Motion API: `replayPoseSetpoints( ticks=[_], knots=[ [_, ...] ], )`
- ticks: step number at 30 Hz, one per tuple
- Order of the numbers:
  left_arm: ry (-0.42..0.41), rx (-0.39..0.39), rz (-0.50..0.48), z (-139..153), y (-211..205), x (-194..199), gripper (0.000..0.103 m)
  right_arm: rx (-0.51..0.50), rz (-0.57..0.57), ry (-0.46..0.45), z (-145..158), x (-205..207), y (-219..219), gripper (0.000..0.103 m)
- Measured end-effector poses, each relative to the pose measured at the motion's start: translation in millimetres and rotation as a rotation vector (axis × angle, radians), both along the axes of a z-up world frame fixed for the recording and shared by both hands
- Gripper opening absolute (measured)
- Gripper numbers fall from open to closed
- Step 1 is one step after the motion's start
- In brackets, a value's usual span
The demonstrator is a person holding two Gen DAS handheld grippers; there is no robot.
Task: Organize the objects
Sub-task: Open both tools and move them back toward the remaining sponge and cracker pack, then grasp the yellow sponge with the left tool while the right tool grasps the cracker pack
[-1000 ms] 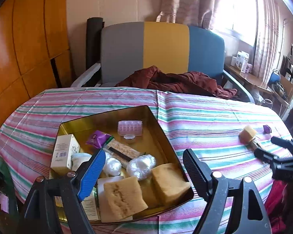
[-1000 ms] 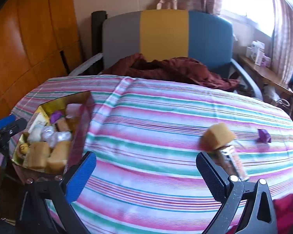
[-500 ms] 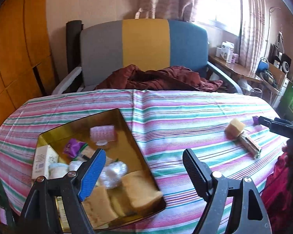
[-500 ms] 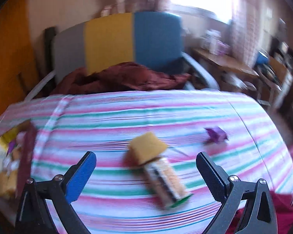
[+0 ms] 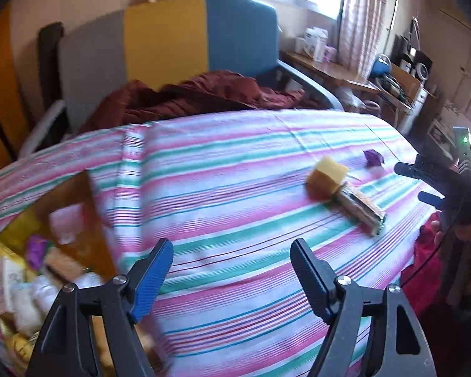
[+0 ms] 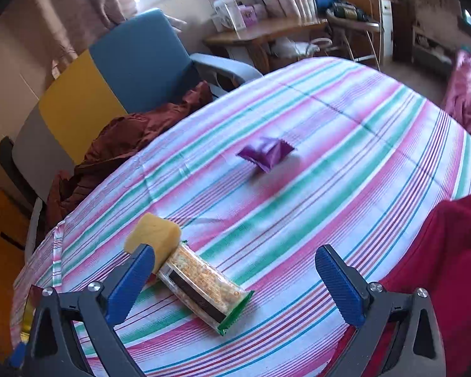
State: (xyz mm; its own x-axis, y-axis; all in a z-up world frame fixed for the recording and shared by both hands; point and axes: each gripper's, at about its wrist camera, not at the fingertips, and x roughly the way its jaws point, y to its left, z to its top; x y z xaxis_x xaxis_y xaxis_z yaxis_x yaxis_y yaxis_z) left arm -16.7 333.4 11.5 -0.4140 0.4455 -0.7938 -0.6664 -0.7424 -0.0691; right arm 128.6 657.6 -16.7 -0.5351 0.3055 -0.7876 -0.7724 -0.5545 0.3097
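A yellow sponge (image 6: 154,235) lies on the striped tablecloth (image 6: 329,157), touching a clear-wrapped snack bar (image 6: 204,286); a purple packet (image 6: 265,152) lies farther off. All three also show in the left wrist view: sponge (image 5: 326,177), bar (image 5: 359,205), packet (image 5: 373,157). My right gripper (image 6: 235,267) is open and empty just above the bar; it also shows in the left wrist view (image 5: 424,182). My left gripper (image 5: 232,260) is open and empty over the cloth, right of the gold tin (image 5: 88,213) holding several items.
A grey, yellow and blue armchair (image 5: 172,47) with a maroon cloth (image 5: 188,97) stands behind the table. A wooden side table (image 6: 267,31) with boxes stands by the window. Red fabric (image 6: 449,267) lies at the near right table edge.
Both grippers have swung right. The tin has slid to the left wrist view's lower left. The right gripper has come closer to the sponge, bar and purple packet. Both stay open.
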Motion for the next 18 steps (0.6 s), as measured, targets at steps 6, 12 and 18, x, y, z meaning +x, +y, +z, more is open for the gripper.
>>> replayPoseSetpoints(
  ticks=[6,12,18],
  knots=[
    [-0.054,-0.001,-0.127,-17,56,-4,0.077,-0.057,-0.002,0.008,-7,3,2,0.103],
    [-0.062,-0.019,-0.236,-32,112,-9,0.077,-0.109,-0.043,0.075,-6,14,12,0.103],
    [-0.089,-0.050,-0.322,-51,176,-15,0.078,-0.146,-0.046,0.107,-8,16,16,0.103]
  ],
)
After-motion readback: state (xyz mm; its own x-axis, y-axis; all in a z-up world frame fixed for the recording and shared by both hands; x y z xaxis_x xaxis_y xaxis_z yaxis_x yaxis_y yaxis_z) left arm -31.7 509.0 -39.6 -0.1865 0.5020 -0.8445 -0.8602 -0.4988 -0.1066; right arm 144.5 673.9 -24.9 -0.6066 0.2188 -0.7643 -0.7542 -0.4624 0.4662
